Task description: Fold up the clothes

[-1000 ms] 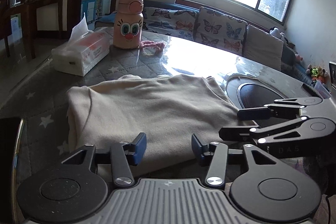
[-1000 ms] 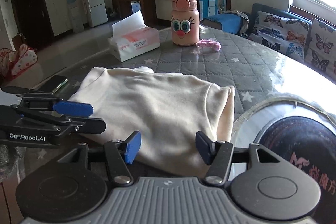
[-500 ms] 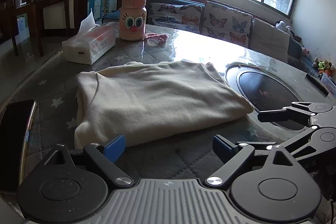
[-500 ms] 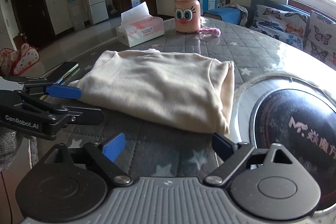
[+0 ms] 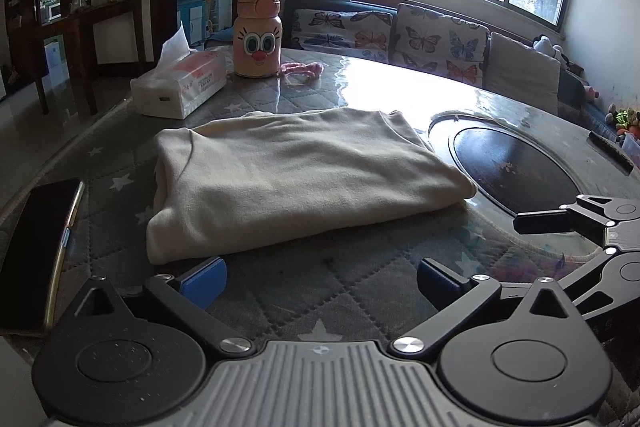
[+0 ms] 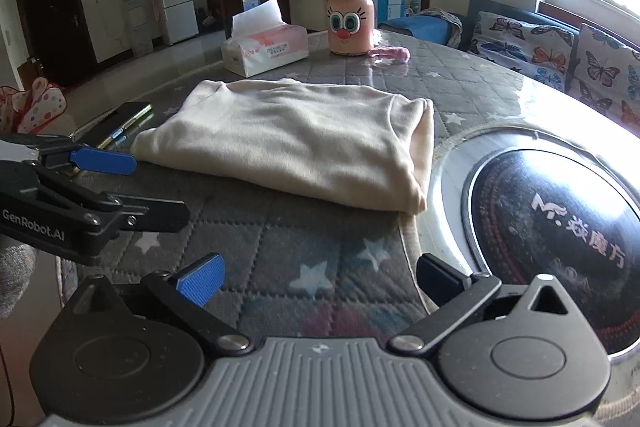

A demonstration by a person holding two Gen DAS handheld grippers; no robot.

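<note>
A cream garment [image 5: 296, 179] lies folded into a flat rectangle on the quilted grey table cover [image 5: 332, 291]; it also shows in the right wrist view [image 6: 304, 139]. My left gripper [image 5: 320, 281] is open and empty, a little short of the garment's near edge. My right gripper [image 6: 318, 279] is open and empty, near the garment's near right corner. Each gripper shows in the other's view: the right one at the right edge [image 5: 560, 223], the left one at the left edge [image 6: 116, 183].
A phone [image 5: 36, 251] lies left of the garment. A tissue box [image 5: 180, 87], a pink cartoon bottle [image 5: 258, 35] and a pink band [image 5: 304, 69] stand behind it. A round inset hotplate [image 6: 560, 227] sits to the right. A sofa stands beyond the table.
Both grippers have opened wide, let go of the garment and drawn back toward the near table edge. The garment now lies free and flat.
</note>
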